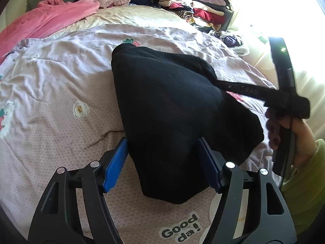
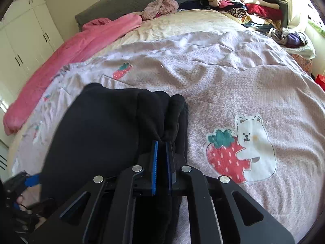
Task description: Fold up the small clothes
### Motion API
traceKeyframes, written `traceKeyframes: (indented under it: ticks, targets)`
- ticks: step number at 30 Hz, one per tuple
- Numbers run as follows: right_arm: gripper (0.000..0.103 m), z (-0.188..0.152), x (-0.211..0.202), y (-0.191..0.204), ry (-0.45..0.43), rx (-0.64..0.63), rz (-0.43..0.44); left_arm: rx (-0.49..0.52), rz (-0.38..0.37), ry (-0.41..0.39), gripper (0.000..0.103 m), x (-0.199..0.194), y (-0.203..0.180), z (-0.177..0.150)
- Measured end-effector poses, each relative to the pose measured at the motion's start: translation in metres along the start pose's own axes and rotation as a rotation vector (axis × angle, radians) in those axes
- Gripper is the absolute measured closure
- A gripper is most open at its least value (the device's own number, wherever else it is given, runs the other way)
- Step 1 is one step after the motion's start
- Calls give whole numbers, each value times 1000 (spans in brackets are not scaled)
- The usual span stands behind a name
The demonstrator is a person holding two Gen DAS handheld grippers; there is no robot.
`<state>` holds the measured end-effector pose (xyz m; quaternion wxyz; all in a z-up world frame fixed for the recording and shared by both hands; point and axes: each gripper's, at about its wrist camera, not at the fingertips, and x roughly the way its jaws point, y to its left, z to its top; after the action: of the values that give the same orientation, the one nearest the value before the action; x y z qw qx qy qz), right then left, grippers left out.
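Observation:
A black garment lies partly folded on the pink printed bedspread. My left gripper is open, its blue pads on either side of the garment's near end, not pinching it. My right gripper is shut on a bunched edge of the black garment and holds it a little above the bed. In the left wrist view the right gripper shows at the right, held in a hand, with a black strip of cloth stretched to it.
A pink blanket lies along the far left of the bed. A pile of mixed clothes sits at the far right corner by the window. White cupboards stand at the left. A strawberry-and-bear print marks the bedspread.

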<state>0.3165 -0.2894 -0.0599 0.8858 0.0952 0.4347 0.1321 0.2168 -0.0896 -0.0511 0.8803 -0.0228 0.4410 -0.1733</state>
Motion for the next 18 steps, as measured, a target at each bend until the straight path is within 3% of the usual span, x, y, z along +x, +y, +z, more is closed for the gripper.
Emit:
traceKeyframes:
  ticks: [4,6,12,16,18]
  targets:
    - [88,-4,-34,2,-54,31,68,-7,-5,4,41,2,3,-1]
    - [71,-12,-49,3,-71,39,97,-7,-8,4,41,1,3,-1]
    - [45,-47,-77,10,-61,35,129,-1,-8,4,41,-1,2,-2]
    - [44,-65,-79,6,-45,87,149,-3,-8,6,41,-3,1,-3]
    - [39,-67,-75,5,-24,103,174,-1,-5,7,41,-4,0,-3]
